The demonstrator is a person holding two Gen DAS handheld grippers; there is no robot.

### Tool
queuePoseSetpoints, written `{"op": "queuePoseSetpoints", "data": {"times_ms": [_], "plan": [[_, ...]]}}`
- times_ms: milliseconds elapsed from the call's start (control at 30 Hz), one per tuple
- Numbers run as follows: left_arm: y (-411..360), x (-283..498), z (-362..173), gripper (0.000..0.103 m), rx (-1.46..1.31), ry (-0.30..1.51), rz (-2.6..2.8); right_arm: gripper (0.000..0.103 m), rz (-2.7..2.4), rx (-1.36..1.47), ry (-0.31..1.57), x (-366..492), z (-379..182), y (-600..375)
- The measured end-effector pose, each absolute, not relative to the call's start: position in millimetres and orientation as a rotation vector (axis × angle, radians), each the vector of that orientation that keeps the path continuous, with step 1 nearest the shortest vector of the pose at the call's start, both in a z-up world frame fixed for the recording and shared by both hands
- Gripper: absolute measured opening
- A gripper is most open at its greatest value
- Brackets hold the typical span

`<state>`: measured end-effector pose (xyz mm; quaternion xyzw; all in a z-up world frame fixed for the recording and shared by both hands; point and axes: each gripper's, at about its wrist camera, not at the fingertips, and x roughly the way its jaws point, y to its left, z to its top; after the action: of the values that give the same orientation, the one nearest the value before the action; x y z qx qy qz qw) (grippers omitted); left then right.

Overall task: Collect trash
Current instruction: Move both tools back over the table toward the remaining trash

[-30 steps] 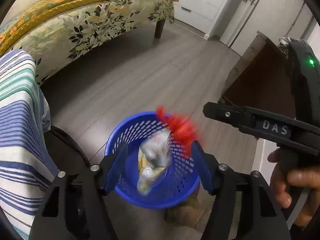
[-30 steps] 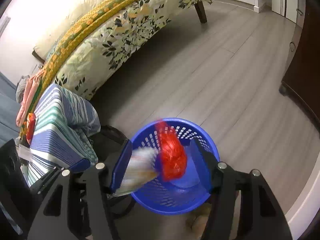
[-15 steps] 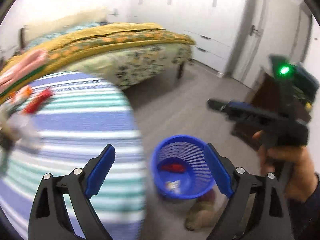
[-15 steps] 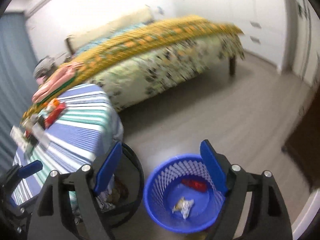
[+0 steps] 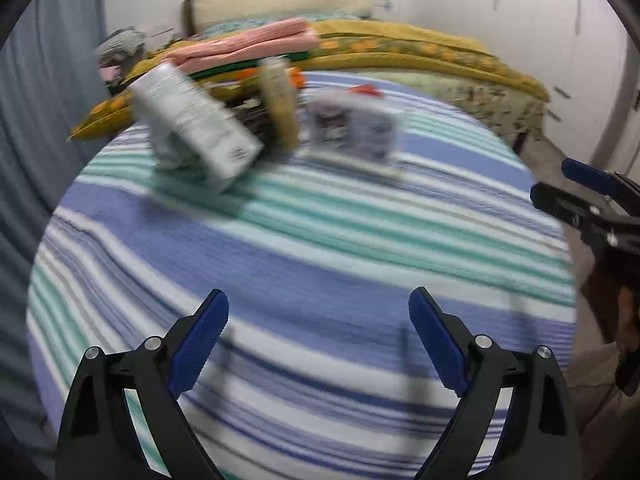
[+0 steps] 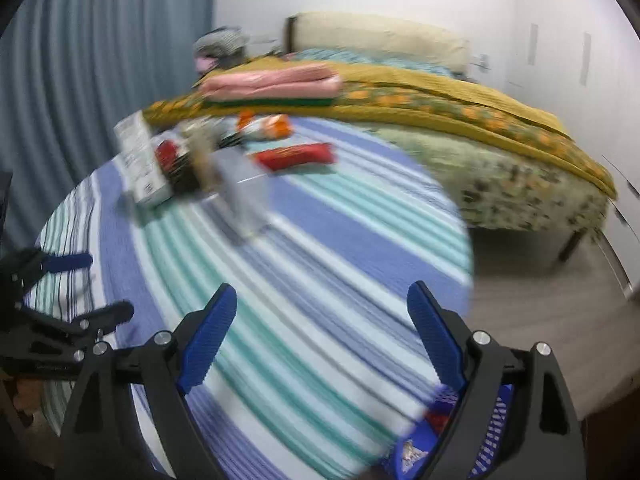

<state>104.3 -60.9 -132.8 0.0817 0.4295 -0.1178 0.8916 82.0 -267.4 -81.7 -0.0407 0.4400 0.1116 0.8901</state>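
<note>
Left tool (image 5: 318, 332) wide, right tool (image 6: 322, 322) opening, both empty; I pinch the light, crinkly red wrapper (image 6: 294, 156), upper centre, midway.

Woven striped cloth (image 5: 320, 248) covers the table; ribbed blue pads (image 5: 200, 344); glossy red wrapper (image 6: 296, 156); perforated plastic basket (image 6: 492, 440).

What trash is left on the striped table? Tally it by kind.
White carton: 1
Red packet: 1
Orange-and-white packet: 1
Grey pouch: 1
Tan bottle: 1
Total: at least 5; clutter behind the carton is too blurred to count.
</note>
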Motion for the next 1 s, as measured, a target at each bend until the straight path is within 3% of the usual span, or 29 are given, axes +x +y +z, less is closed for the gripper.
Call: {"op": "queuePoseSetpoints", "data": {"times_ms": [433,1000], "plan": [[-26.0,128.0,-146.3,0.092,0.079,0.927,-0.187,0.085,0.293,-0.123,0.994,106.6,-109.7,-238.2],[-32.9,233.4,-123.8,0.092,-0.009,0.835,0.156,0.085,0.298,-0.100,0.950,131.5,-106.4,-240.7]]}}
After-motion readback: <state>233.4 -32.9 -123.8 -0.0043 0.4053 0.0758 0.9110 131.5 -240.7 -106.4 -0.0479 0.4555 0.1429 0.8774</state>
